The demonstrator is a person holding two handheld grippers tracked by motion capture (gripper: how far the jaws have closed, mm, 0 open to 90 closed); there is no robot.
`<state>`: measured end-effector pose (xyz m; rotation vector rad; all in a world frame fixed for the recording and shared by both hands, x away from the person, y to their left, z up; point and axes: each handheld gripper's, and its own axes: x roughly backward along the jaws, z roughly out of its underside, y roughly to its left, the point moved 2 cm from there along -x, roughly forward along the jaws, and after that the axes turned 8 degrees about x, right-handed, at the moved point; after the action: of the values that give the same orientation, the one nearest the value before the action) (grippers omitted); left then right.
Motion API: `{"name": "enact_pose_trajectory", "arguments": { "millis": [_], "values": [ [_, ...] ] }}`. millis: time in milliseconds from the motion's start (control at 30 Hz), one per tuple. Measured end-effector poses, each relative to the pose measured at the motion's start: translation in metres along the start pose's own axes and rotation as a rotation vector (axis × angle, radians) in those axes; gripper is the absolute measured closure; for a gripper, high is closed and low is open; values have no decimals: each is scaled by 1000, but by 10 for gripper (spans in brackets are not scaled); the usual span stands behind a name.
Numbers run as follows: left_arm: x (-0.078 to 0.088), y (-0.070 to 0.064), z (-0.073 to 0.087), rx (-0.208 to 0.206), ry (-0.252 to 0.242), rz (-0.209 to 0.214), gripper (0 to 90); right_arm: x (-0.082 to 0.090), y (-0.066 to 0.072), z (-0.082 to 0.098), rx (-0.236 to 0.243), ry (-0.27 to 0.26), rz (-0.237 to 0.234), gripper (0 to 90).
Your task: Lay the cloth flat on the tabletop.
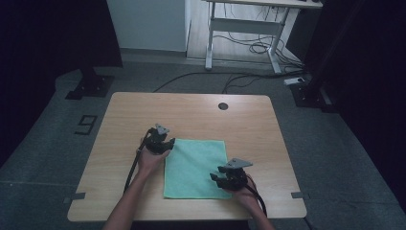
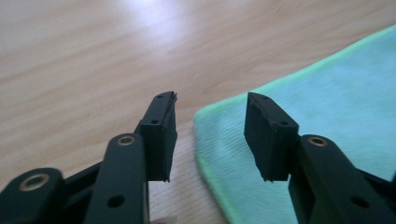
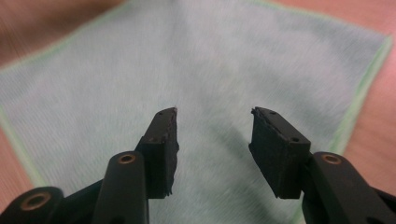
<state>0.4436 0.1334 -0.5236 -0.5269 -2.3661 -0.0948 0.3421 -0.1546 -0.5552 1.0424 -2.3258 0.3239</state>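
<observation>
Both tongs, left gripper (image 1: 168, 142) and right gripper (image 1: 214, 178), stand released over a flat, fuzzy green square cloth (image 1: 197, 165) on the wood-grain table (image 1: 239, 120).

A light wooden counter (image 1: 201, 115) stands on grey carpet, with a round dark cable hole (image 1: 223, 106) near its far edge. A green microfibre cloth (image 1: 198, 165) lies flat on it, toward the near edge.

A green cloth (image 1: 195, 167) lies spread flat on the table.
</observation>
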Motion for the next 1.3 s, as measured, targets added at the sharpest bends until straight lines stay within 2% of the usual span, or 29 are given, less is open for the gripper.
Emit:
{"name": "enact_pose_trajectory", "arguments": {
  "millis": [67, 133, 267, 433, 533, 633, 700, 767, 833, 967, 1067, 1133, 1233, 1300],
  "values": [
    [5, -5, -1, -6, 2, 47, 537, 1, -5, -5, 10, -8, 8, 547],
    [4, -11, 1, -18, 23, 75, 542, -2, -11, -11, 19, -8, 13, 560],
    [-6, -19, 7, -52, 73, 82, 551, -20, -28, -25, 9, 5, 35, 570],
    [-21, -19, 15, -52, 120, 69, 555, -51, -49, -42, -9, 36, 45, 570],
    [-25, -15, 17, -47, 132, 55, 554, -69, -60, -44, -19, 85, 60, 553],
    [-27, -13, 16, -47, 135, 56, 551, -73, -67, -46, -35, 80, 80, 554],
    [-29, -13, 14, -49, 136, 54, 551, -75, -72, -46, -18, 81, 120, 558],
    [-32, -11, 12, -41, 135, 61, 546, -74, -77, -44, -49, 61, 114, 578],
    [-37, -9, 9, -29, 128, 74, 545, -74, -82, -43, -51, 60, 146, 582],
    [-44, -9, 2, -31, 131, 75, 542, -75, -93, -43, -81, 46, 146, 591],
    [-44, -10, 1, -25, 131, 73, 539, -75, -95, -45, -80, 53, 145, 569],
    [-38, -12, 1, -22, 105, 85, 540, -73, -92, -45, -79, 54, 152, 569],
    [-30, -17, 1, -36, 89, 102, 542, -65, -80, -48, -74, 40, 109, 575],
    [-31, -20, 2, -53, 101, 97, 542, -60, -69, -52, -66, 22, 84, 560]
  ]
}}
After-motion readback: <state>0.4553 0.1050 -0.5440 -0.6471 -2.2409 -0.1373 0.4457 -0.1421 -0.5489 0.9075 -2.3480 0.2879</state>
